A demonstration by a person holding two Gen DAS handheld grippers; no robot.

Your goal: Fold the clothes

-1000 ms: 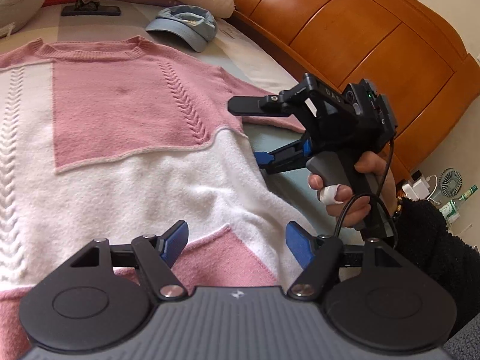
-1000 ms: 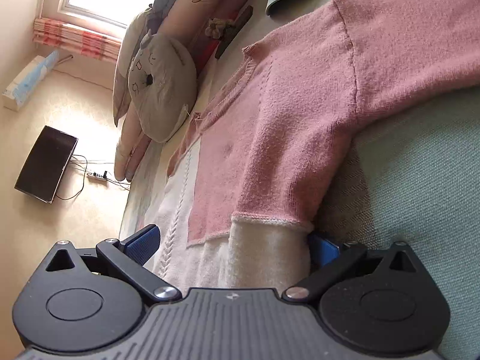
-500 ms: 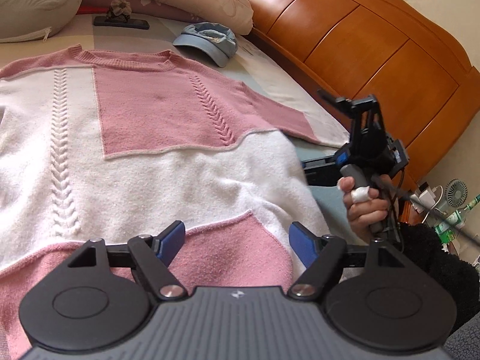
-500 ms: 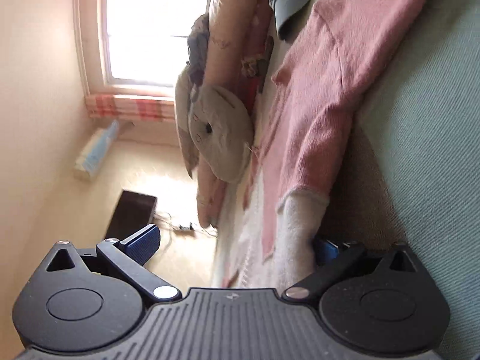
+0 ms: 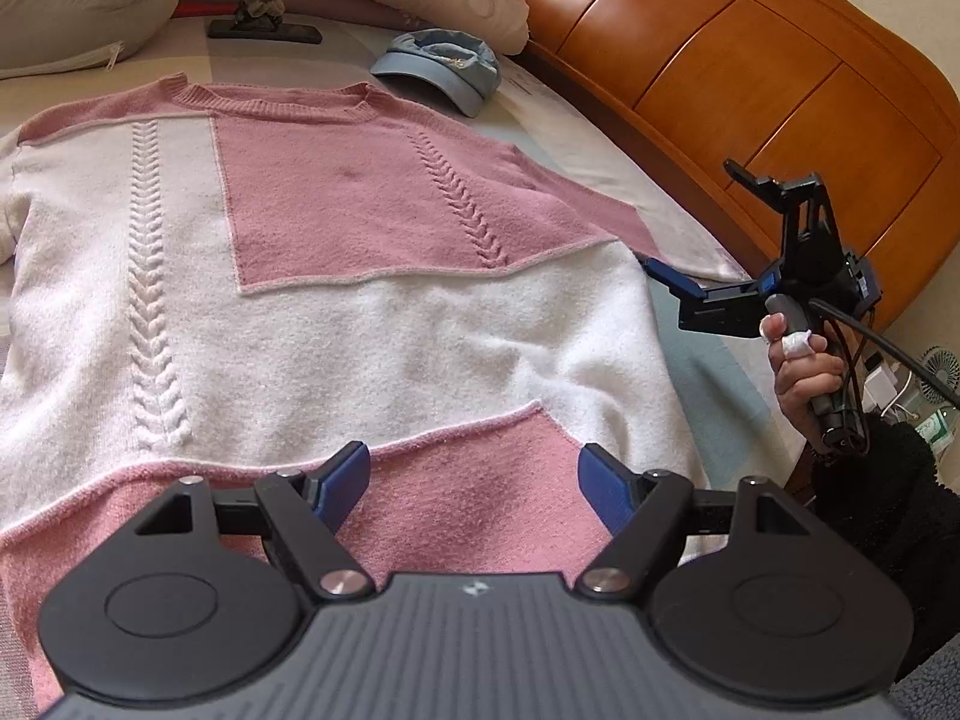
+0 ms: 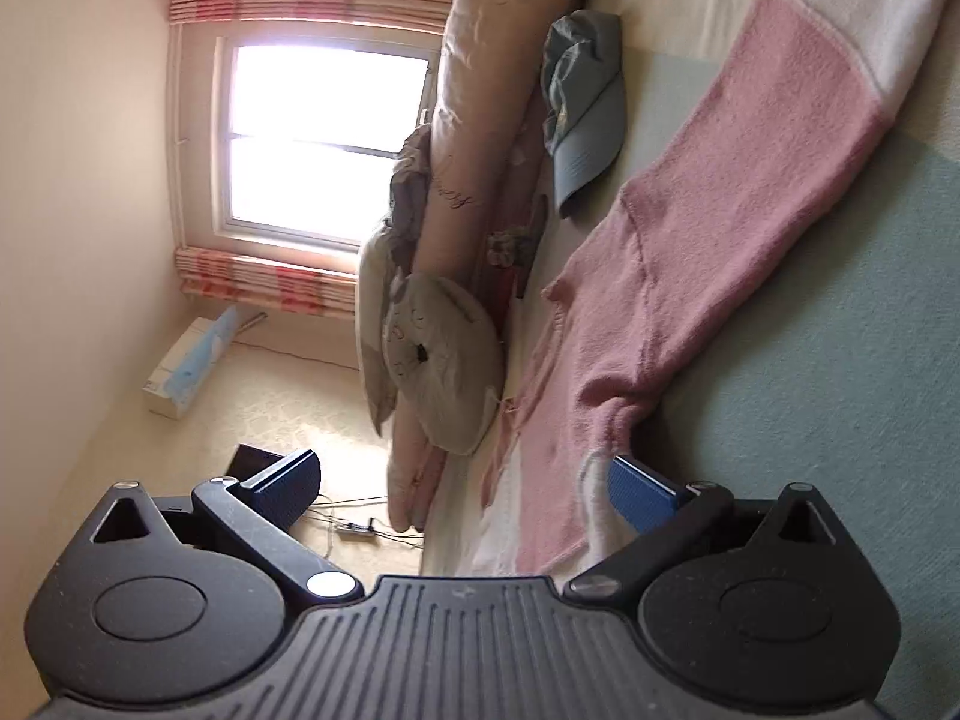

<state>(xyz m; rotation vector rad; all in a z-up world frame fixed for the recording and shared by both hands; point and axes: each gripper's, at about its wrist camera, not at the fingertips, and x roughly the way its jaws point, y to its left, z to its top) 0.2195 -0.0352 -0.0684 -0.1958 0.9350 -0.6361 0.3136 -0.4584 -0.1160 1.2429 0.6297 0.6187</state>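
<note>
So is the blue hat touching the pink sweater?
Apart. In the left wrist view, a strip of bare bed shows between the blue hat and the pink sweater.

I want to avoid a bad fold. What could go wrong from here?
The right tongs are open with only one finger under the sweater side edge; the knit may slip off. The folded side could sweep toward the blue cap lying near the shoulder.
</note>
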